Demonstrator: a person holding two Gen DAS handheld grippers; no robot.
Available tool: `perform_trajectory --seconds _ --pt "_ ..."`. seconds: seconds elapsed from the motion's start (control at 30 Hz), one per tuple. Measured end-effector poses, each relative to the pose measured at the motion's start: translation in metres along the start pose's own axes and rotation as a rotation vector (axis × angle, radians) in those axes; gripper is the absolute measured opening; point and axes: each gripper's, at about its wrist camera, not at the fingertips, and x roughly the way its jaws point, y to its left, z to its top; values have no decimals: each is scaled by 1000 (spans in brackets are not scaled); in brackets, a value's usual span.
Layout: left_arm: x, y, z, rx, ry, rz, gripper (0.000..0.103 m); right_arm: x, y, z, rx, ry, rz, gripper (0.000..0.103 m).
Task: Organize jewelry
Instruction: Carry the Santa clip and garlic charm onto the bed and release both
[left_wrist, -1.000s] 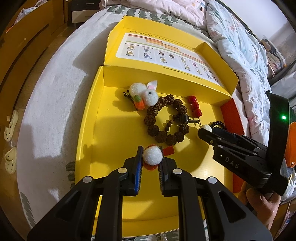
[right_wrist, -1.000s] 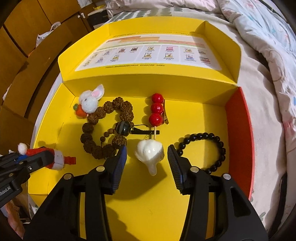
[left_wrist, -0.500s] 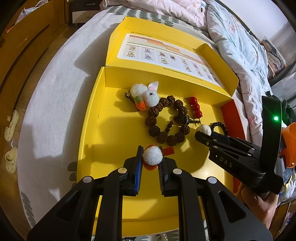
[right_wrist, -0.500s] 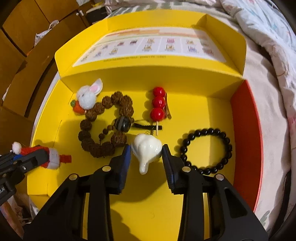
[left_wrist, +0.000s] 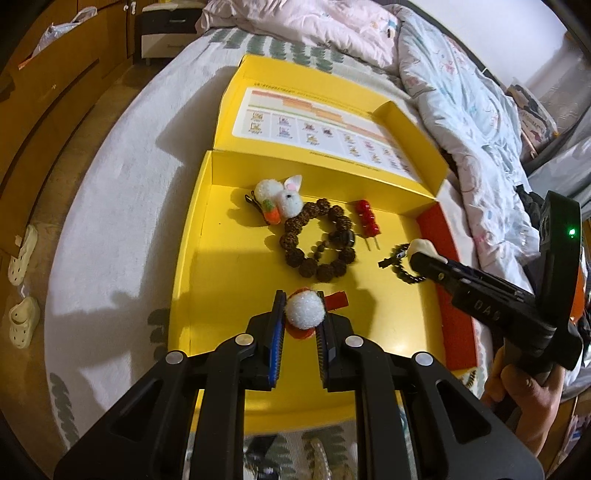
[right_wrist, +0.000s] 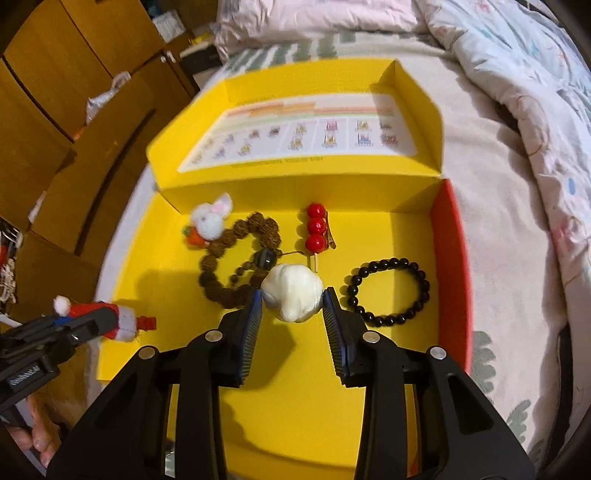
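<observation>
Both grippers have risen since a second ago, each lifting a piece off the yellow box (right_wrist: 207, 424) floor.

Right gripper (right_wrist: 293, 302) is clamping the white ornament (right_wrist: 291, 291), its jaws having drawn in onto it. Left gripper (left_wrist: 300, 314) is gripping the red-and-white pompom clip (left_wrist: 306, 310) above the box's near edge, jaws nearly together. Brown bead bracelet (right_wrist: 221, 273) and black bead bracelet (right_wrist: 388, 291) are lying mid-floor, red bead clip (right_wrist: 316, 232) and rabbit clip (right_wrist: 208, 221) along the far wall.

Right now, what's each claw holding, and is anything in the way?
Left gripper shut on red-and-white pompom clip. Right gripper shut on white ornament. Both above yellow box. Nothing blocking; black bracelet alongside.
</observation>
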Motion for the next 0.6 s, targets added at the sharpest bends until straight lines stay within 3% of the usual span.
perform_trajectory --seconds 0.23,0.4,0.6 --pt "-42 -7 -25 28 -31 -11 15 -56 4 -21 -1 -38 16 35" --pt "-65 14 -59 14 -23 20 15 -96 -4 -65 13 -48 47 35" --pt "-75 50 -91 -40 12 124 15 -123 -22 -125 43 -21 55 35"
